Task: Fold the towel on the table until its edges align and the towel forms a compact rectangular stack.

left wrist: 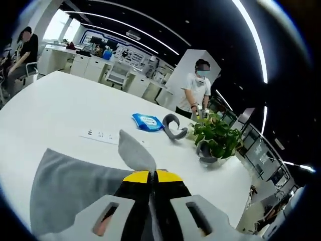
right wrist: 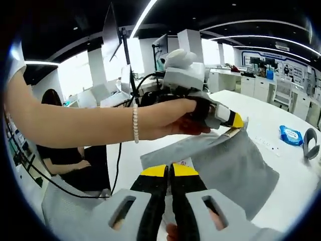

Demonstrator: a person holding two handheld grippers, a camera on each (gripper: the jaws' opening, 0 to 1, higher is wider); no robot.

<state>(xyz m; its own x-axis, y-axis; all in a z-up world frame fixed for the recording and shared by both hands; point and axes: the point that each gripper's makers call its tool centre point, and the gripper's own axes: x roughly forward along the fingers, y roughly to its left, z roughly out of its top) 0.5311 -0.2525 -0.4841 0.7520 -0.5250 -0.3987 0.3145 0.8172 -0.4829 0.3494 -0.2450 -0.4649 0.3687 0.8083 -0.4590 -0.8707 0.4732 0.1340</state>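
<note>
One towel: grey towel (left wrist: 70, 186) spread on the white table (left wrist: 60, 105); lower left of the left gripper view, centre right of the right gripper view, where a raised corner hangs from the other gripper's tips.
Grippers, count: two, both with yellow-tipped black jaws.
Left gripper (left wrist: 153, 175): bottom centre of its own view, jaws closed together on a pointed fold of towel that stands up above the tips. In the right gripper view it sits upper centre, held in a person's hand (right wrist: 173, 118), tips pointing right and slightly down.
Right gripper (right wrist: 169, 170): bottom centre of its own view, jaws pressed together; a small white tag and the grey cloth edge lie at the tips, so it is pinching the towel.
Hand pose: forearm enters from the left edge of the right gripper view, level, with a bead bracelet (right wrist: 135, 123) at the wrist; fingers wrapped round the gripper body.
Other items on table, one each: blue wipes packet (left wrist: 147, 121); grey headband-like band (left wrist: 173, 128); potted green plant (left wrist: 216, 138); white power strip (left wrist: 100, 135).
People in the background: two in the left gripper view, one at upper left, one standing behind the plant.
</note>
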